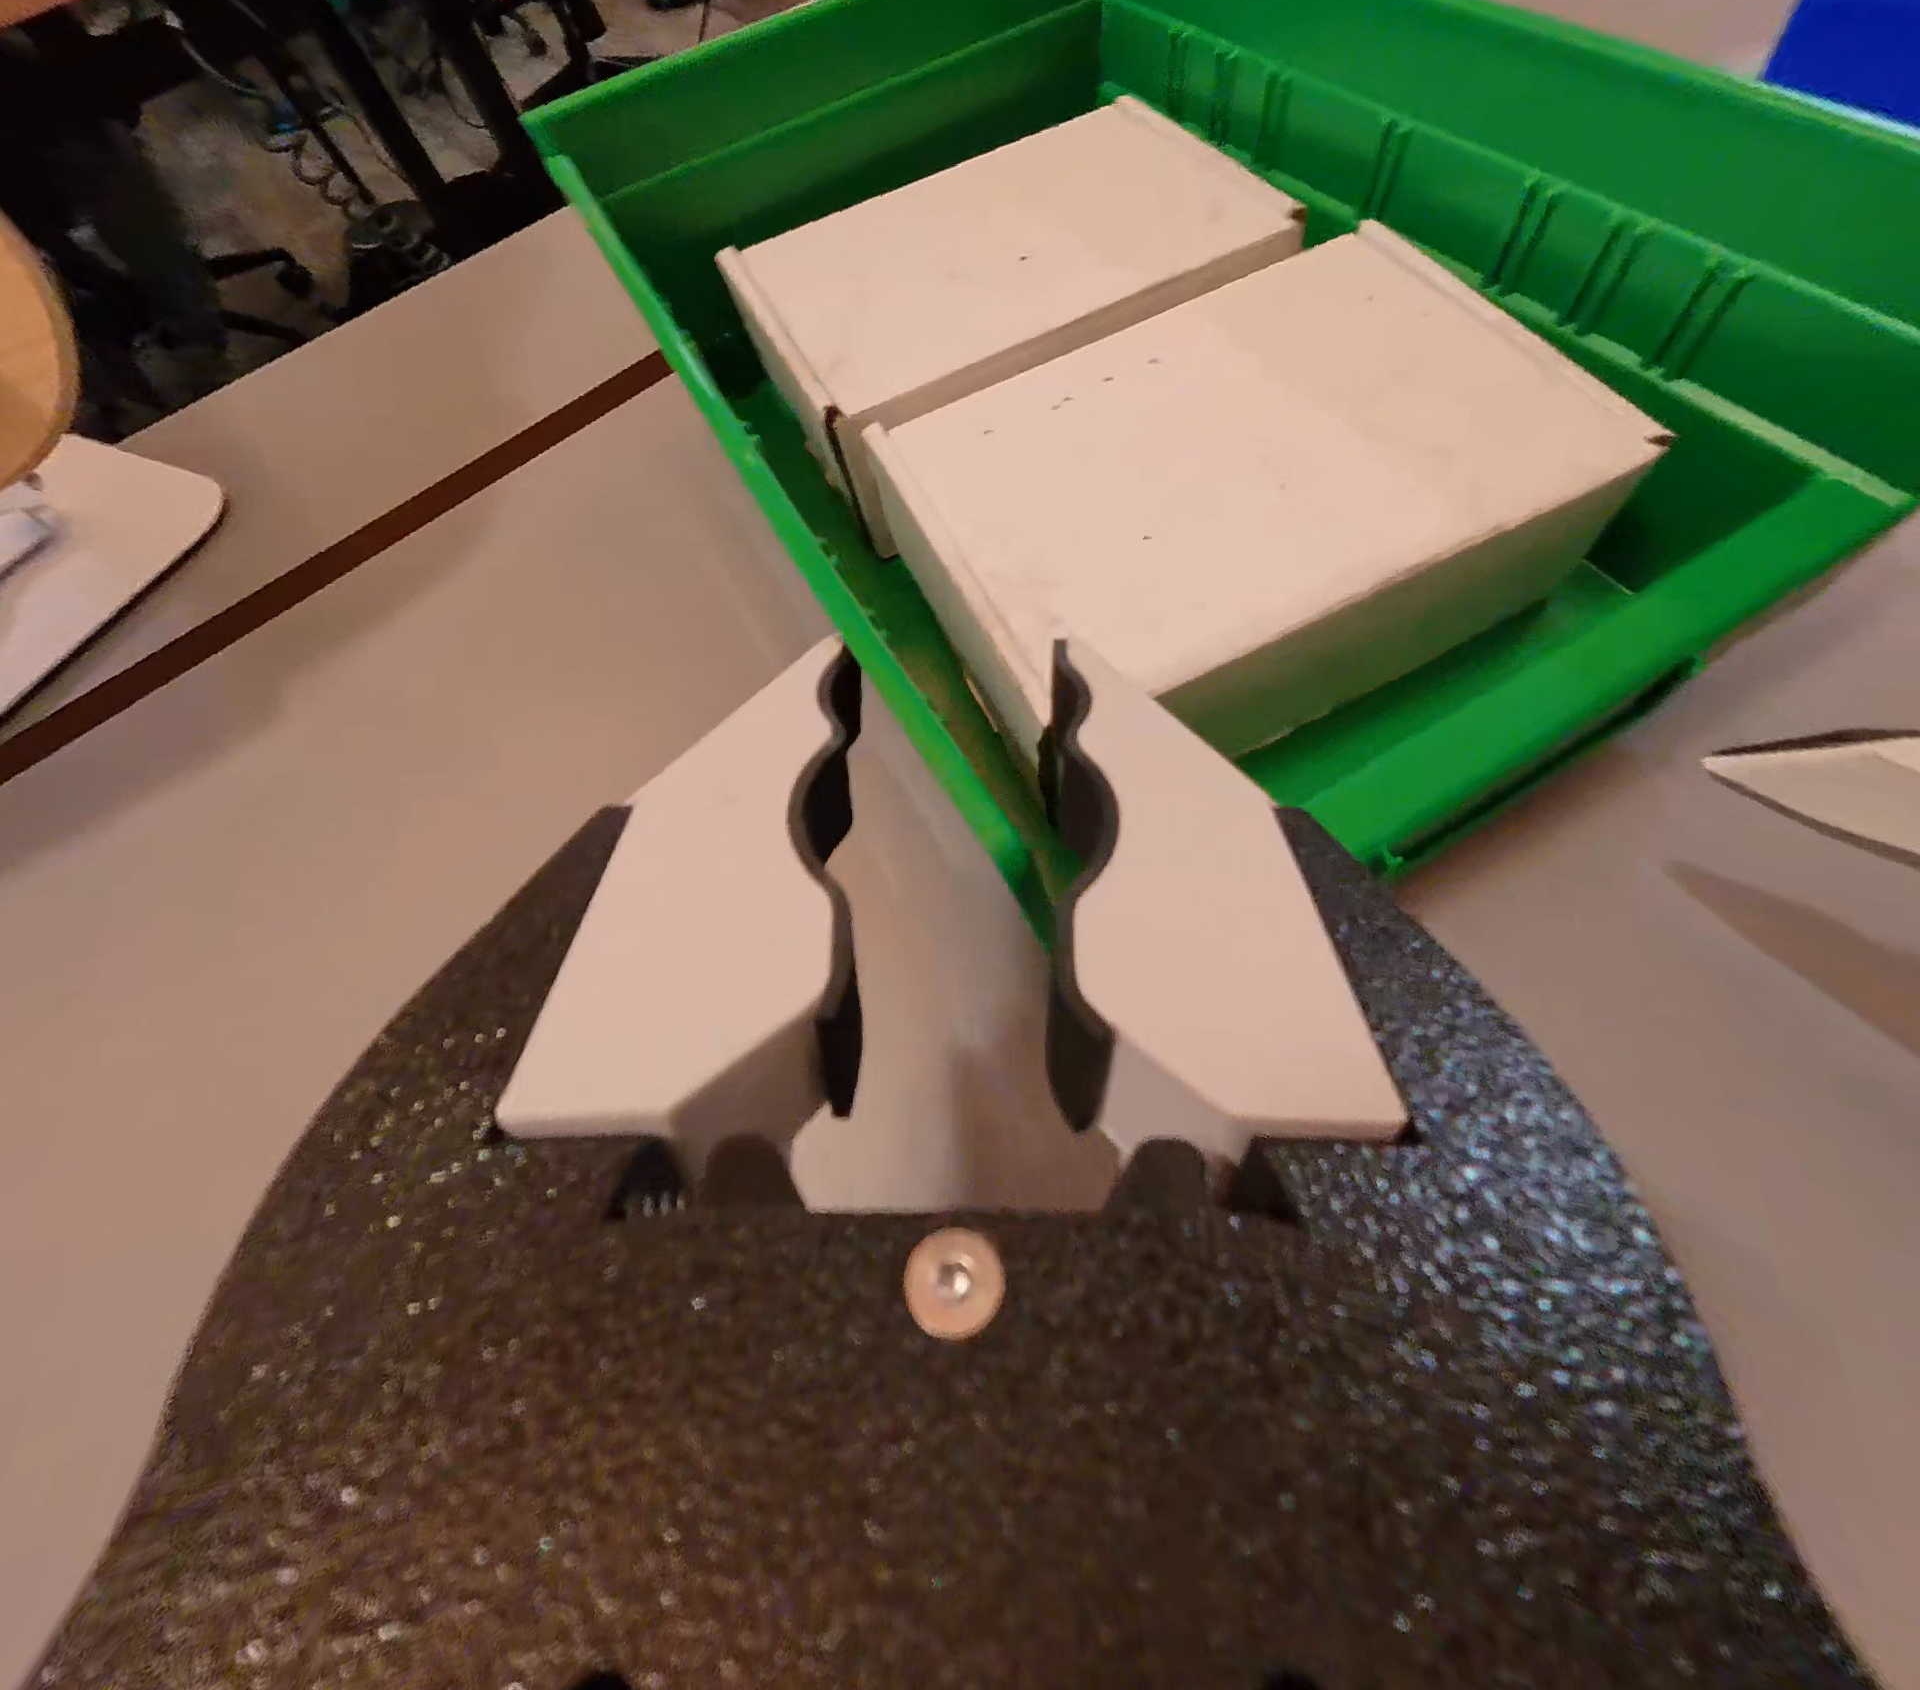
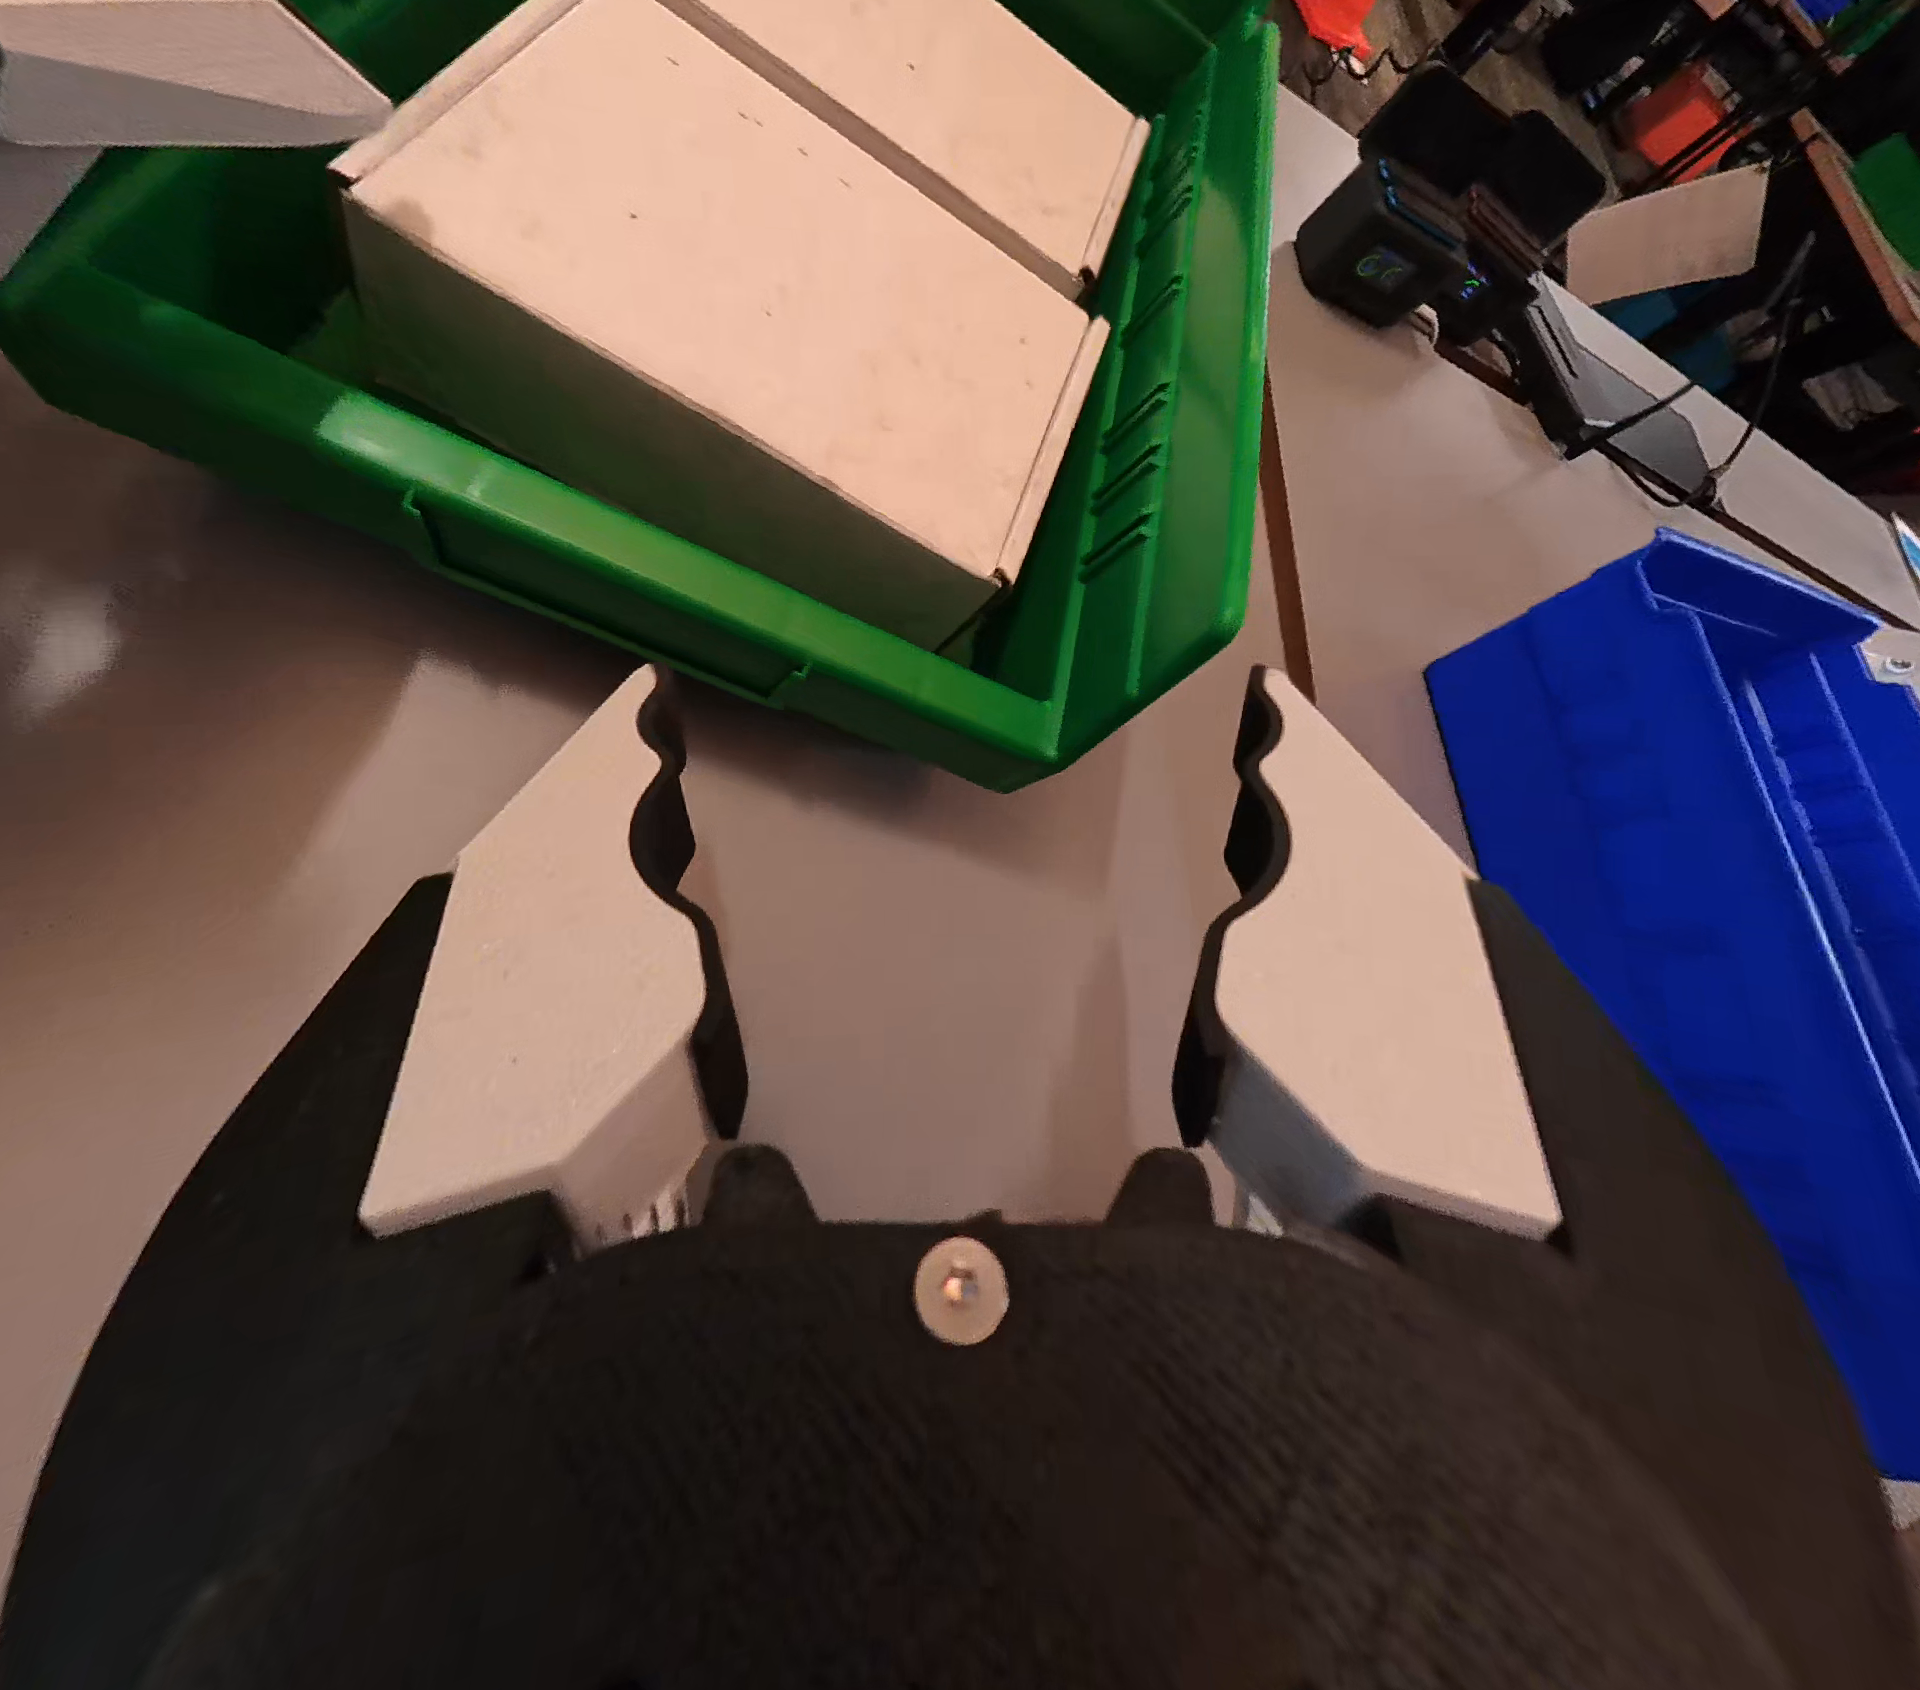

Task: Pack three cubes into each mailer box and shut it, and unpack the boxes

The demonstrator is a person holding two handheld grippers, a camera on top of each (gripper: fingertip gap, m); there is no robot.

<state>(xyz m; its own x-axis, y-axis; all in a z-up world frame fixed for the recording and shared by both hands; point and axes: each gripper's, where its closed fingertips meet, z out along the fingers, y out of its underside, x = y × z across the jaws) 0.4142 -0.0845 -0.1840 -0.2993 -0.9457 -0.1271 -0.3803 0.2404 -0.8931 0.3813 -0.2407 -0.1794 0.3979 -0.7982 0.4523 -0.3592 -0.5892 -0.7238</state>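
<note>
Apparently both mailer boxes (image 1: 1143,393) shut in green bin (image 1: 831,82).

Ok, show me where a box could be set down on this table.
Bare table lies between the green bin and the blue bin, under the right claw. More lies left of the green bin. The bin itself is crowded: two mailer boxes fill it.

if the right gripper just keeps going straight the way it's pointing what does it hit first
Most likely the near front wall of the green bin. The right gripper is open, over bare table, aimed at that wall, with the closed mailer box behind it. Height is unclear, so it may clear the rim.
</note>
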